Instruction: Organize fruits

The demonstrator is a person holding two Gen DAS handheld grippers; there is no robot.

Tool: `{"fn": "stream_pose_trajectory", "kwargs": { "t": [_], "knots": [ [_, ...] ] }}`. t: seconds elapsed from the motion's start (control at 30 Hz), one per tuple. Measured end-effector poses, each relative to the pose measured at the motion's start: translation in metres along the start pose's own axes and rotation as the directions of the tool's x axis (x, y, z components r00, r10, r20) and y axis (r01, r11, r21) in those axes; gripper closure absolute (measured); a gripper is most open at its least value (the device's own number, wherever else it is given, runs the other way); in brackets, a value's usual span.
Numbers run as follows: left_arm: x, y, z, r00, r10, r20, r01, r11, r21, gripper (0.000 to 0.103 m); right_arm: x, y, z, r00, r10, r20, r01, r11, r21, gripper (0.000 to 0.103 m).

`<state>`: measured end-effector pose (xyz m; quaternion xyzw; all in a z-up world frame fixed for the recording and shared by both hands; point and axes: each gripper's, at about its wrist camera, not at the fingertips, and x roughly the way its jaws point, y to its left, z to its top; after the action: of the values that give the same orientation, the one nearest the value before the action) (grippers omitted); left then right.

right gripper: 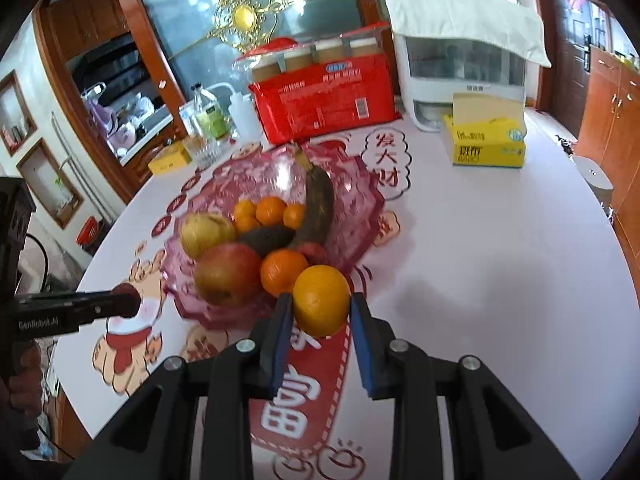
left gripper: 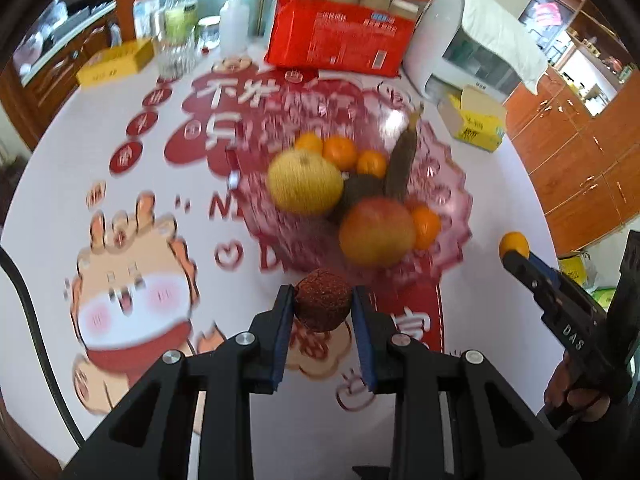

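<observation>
We've got the left gripper (left gripper: pixel 323 300) clenched on a dark red lychee (left gripper: pixel 323 301), pads touching both sides, fruit held above the table (left gripper: pixel 60 184) just short of the bowl (left gripper: pixel 448 200). Right gripper (right gripper: pixel 321 306) grips an orange (right gripper: pixel 321 300) the same way, pads pressed on its flanks, also just short of the bowl's near rim. Straight ahead of both tongs, the pink glass bowl holds an apple (right gripper: pixel 228 278) and a small orange (right gripper: pixel 283 271) nearest us, w/ a yellow pear (left gripper: pixel 306 182) to the left, an avocado (right gripper: pixel 266 239) mid-bowl, a browned banana (right gripper: pixel 318 208) running toward the far rim, and a cluster of mandarins (right gripper: pixel 270 211) behind. A reddish fruit sits by the banana's near end; can't tell what it is. In the left wrist view the right gripper shows off to the right w/ its orange; in the right wrist view the left one pokes in from the left edge. Beyond the bowl: red package (right gripper: pixel 326 98), white appliance (right gripper: pixel 464 76) w/ a cloth on top, yellow box (right gripper: pixel 488 148) to the far right, bottles (right gripper: pixel 208 114) to the far left. Left view is motion-blurred.
</observation>
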<state>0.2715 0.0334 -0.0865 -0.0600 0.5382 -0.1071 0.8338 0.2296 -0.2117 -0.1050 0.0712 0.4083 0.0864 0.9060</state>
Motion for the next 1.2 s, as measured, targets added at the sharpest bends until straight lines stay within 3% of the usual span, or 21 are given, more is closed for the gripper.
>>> {"fn": "stream_pose_trajectory", "kwargs": {
  "t": [0.27, 0.6, 0.7, 0.77, 0.87, 1.03, 1.2],
  "knots": [
    [0.009, 0.010, 0.040, 1.000, -0.027, 0.013, 0.025, 0.992, 0.124, 0.075, 0.014, 0.017, 0.016, 0.996, -0.047, 0.078, 0.044, 0.998, 0.037, 0.074],
    [0.025, 0.013, 0.052, 0.993, -0.111, 0.029, 0.104, 0.980, 0.171, 0.075, 0.035, 0.030, 0.028, 0.986, -0.092, 0.140, 0.077, 0.991, 0.112, 0.074],
    [0.028, 0.012, 0.052, 0.991, -0.130, 0.021, 0.125, 0.976, 0.181, 0.066, 0.037, 0.035, 0.034, 0.984, -0.103, 0.147, 0.084, 0.988, 0.130, 0.073],
    [0.024, 0.013, 0.051, 0.989, -0.146, 0.034, 0.138, 0.974, 0.178, 0.042, 0.038, 0.039, 0.037, 0.985, -0.107, 0.137, 0.090, 0.989, 0.121, 0.065],
    [0.013, 0.019, 0.050, 0.986, -0.148, 0.076, 0.134, 0.978, 0.161, 0.023, 0.032, 0.045, 0.042, 0.980, -0.138, 0.142, 0.124, 0.987, 0.101, 0.052],
    [-0.002, 0.035, 0.036, 0.990, -0.089, 0.106, 0.078, 0.992, 0.099, 0.021, 0.022, 0.049, 0.036, 0.980, -0.147, 0.137, 0.134, 0.986, 0.098, 0.038],
    [-0.008, 0.047, 0.006, 0.996, -0.035, 0.078, 0.031, 0.998, 0.048, 0.021, 0.022, 0.046, 0.006, 0.991, -0.113, 0.068, 0.103, 0.985, 0.140, 0.037]
  ]
}}
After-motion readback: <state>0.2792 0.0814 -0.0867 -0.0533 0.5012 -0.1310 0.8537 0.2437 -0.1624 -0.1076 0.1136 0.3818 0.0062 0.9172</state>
